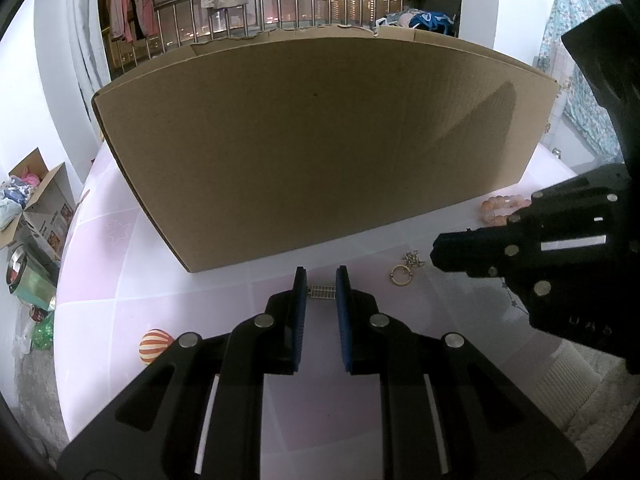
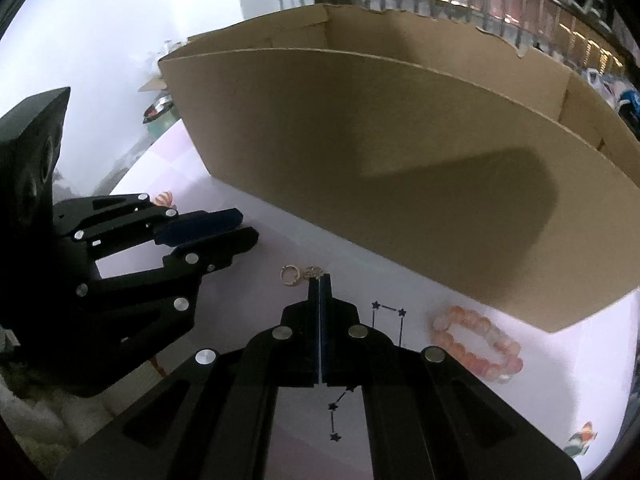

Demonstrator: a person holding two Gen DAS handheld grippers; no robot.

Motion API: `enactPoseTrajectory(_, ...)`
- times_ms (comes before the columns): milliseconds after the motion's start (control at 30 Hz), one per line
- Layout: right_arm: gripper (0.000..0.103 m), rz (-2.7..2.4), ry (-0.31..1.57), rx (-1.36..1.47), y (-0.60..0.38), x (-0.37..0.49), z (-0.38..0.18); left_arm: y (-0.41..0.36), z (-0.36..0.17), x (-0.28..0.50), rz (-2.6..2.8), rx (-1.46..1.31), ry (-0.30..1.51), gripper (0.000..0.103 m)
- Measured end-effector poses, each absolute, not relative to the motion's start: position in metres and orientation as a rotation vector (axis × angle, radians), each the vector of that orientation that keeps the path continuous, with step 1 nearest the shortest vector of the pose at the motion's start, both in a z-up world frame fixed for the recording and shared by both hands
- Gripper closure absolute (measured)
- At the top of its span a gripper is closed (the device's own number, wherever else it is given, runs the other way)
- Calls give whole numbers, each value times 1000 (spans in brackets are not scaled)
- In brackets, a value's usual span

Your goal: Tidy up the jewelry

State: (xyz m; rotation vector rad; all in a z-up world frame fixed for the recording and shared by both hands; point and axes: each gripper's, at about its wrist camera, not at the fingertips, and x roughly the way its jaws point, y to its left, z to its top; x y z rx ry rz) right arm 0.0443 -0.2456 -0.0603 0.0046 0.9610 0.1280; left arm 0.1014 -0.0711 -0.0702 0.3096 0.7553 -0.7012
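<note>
Left wrist view: your left gripper sits low over the pink table, jaws a narrow gap apart, with a small silver barred piece lying between the blue pads. Whether the pads press on it or only flank it, I cannot tell from here. The cardboard box stands just beyond, its near wall tall and upright. To the right, a gold ring with a short chain lies on the table beside the right gripper; the pink bead bracelet is further right, near the box's foot. A striped ball rests near left.

Right wrist view: your right gripper has its jaws brought fully together. The gold ring lies just left of the tips and its chain runs to the tip line, so the pinch looks to be on the chain end, though the contact itself is hidden. The bead bracelet lies near right, apart from the box wall.

Notes for the step: lift slowly and check the ring comes up with the chain before you travel. A thin chain slips easily from flat pads. You must clear the high near wall before dropping in. Keep your left tool still so the two grippers do not foul.
</note>
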Motion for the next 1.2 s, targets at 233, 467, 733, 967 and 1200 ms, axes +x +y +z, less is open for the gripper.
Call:
enactPoseTrajectory(233, 94, 167, 943, -51, -250, 56, -58, -71, -70, 102, -701, 310, 755, 89)
enactPoseTrajectory(467, 94, 215, 947, -18, -250, 63, -62, -71, -70, 102, -702, 314, 755, 89)
enactPoseTrajectory(733, 93, 213, 975, -26, -243, 62, -70, -71, -70, 101, -702, 313, 754, 89)
enactPoseTrajectory(967, 101, 127, 983, 19, -255, 55, -69, -70, -70, 101, -704, 312, 751, 89)
enactPoseTrajectory(1200, 102, 89, 956, 123, -271, 37, -61, -69, -72, 102, -704, 311, 751, 89)
